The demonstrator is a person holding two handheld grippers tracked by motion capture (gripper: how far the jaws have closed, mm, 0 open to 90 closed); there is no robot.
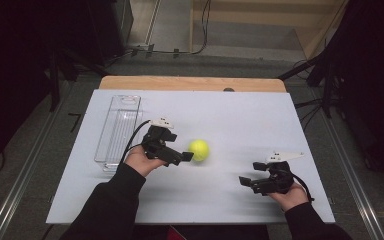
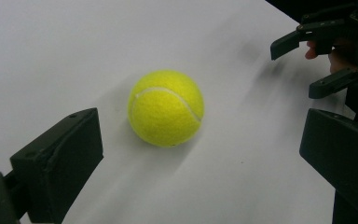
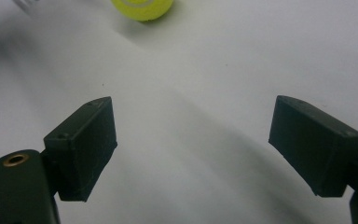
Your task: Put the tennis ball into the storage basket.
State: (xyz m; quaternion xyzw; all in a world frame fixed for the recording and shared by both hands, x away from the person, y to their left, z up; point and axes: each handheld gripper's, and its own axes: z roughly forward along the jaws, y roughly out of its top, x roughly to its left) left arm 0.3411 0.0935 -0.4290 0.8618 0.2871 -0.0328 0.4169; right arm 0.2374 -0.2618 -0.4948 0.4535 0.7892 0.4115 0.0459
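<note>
A yellow tennis ball (image 1: 199,149) lies on the white board (image 1: 240,120) near its middle. My left gripper (image 1: 180,146) sits just left of the ball, open. In the left gripper view the ball (image 2: 166,108) rests a little ahead of the wide-apart jaws of that gripper (image 2: 205,140), touching neither. My right gripper (image 1: 251,173) hovers at the front right, open and pointing left toward the ball; it also appears as the right gripper (image 2: 317,60) in the left gripper view. In the right gripper view the ball (image 3: 142,8) is far ahead of the empty right gripper (image 3: 191,140).
A clear plastic tray (image 1: 117,131) lies lengthwise along the board's left side, behind my left hand. The wooden table edge (image 1: 190,82) shows beyond the board. Dark floor and cables surround the table.
</note>
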